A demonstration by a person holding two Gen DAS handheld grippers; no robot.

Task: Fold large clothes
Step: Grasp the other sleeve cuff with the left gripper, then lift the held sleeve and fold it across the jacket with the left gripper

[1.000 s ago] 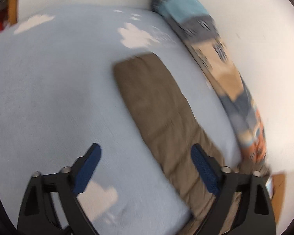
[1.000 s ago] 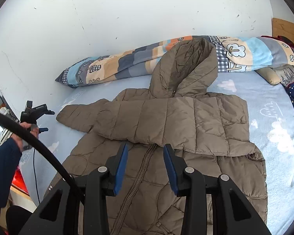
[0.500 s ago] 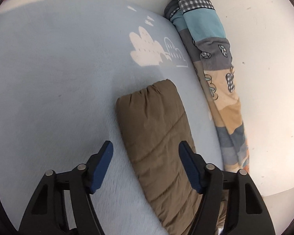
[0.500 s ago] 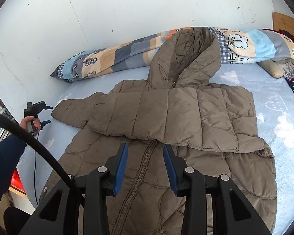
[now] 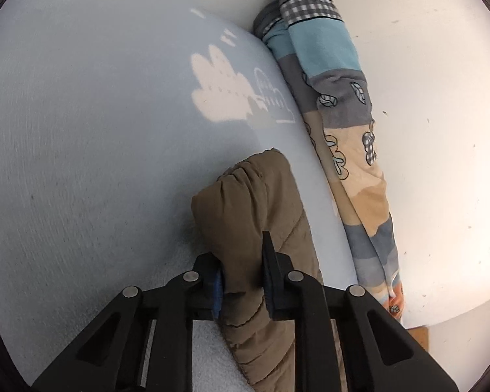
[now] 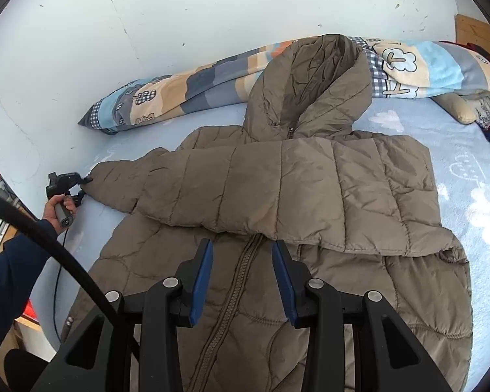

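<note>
Since a moment ago my left gripper has clamped the jacket sleeve cuff at lower centre; my right gripper hovers open over the zipper, lower centre.

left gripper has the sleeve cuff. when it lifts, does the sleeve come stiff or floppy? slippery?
Probably floppy: the brown quilted puffer jacket sleeve bunches and creases where the left hand-held gripper is shut on it. Likely light for its bulk, given the puffy padded panels. The smooth shell fabric may slip, though both pads pinch it deeply.
</note>
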